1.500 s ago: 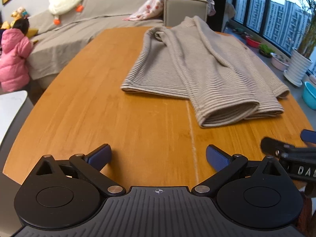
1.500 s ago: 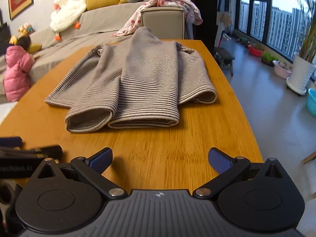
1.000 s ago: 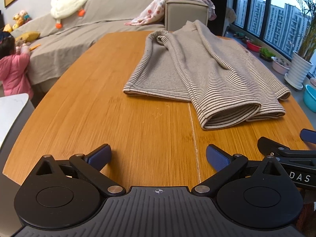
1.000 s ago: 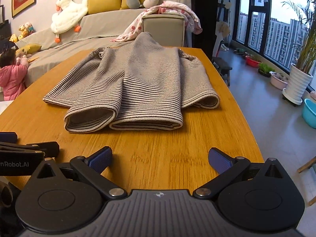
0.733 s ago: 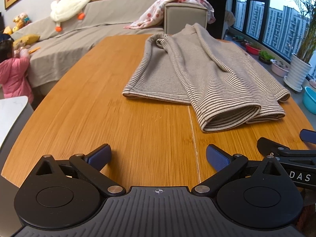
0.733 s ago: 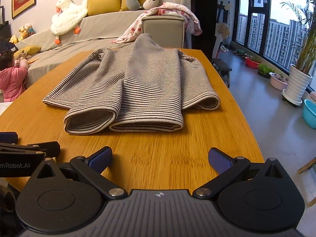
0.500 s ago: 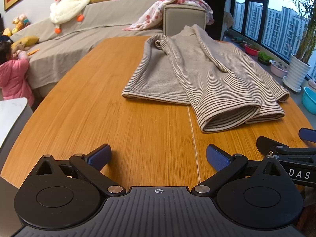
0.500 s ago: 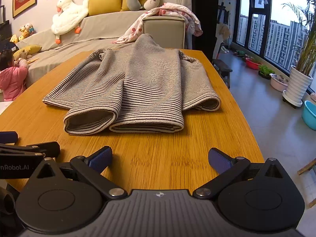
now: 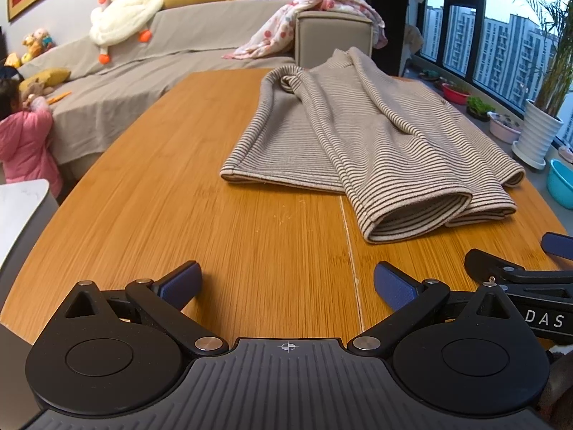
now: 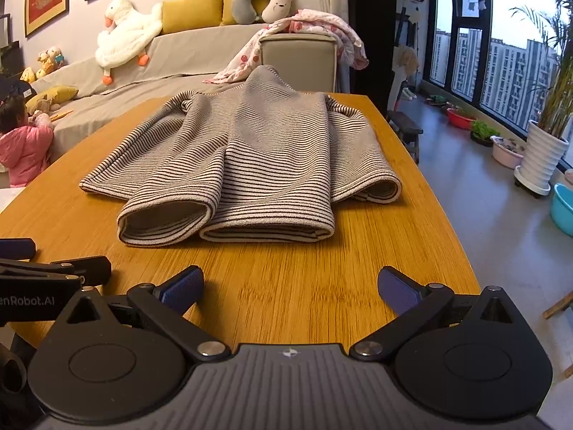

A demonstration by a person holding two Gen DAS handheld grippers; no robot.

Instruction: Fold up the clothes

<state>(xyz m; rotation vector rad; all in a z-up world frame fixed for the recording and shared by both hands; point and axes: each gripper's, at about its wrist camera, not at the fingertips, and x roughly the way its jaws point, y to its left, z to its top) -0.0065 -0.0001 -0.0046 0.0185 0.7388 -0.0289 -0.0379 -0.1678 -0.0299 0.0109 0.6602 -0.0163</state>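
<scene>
Little changed: both grippers, left gripper point(image 9: 286, 283) and right gripper point(image 10: 290, 285), stay back, fingers apart, empty; striped sweater point(image 10: 236, 165) on counter point(image 9: 179, 215) probably part-folded.

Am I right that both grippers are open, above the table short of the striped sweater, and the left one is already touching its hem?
Not quite. Both the left gripper and the right gripper are open above the table, but the left one touches nothing: the left wrist view shows bare wood between its fingertips and the sweater.
</scene>
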